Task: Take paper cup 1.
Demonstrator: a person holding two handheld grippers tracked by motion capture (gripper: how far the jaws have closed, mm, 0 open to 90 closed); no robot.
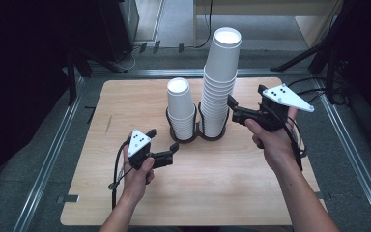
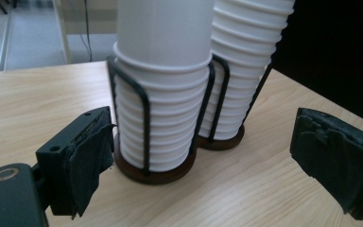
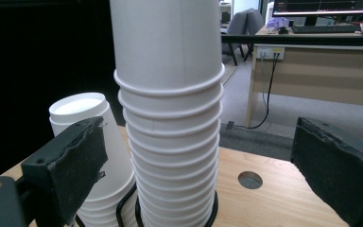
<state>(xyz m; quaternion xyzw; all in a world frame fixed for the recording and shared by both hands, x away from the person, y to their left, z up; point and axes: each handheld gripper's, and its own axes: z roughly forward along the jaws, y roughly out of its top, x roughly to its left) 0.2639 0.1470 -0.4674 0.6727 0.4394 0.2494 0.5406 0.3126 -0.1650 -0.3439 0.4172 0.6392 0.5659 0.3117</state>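
Two cup stacks in wire holder (image 1: 196, 129) mid-counter (image 1: 125, 203) — tall stack (image 1: 220, 82) right, short stack (image 1: 180, 108) left; left gripper (image 1: 175, 150) spread, empty, near short stack; right gripper (image 1: 231, 107) spread beside tall stack; no cup gripped yet — transfer pending.

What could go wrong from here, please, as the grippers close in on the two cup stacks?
The tall stack rises far above its wire holder, so a sideways nudge from the open right gripper could tip it. The short stack stands close beside it; the left gripper might bump both.
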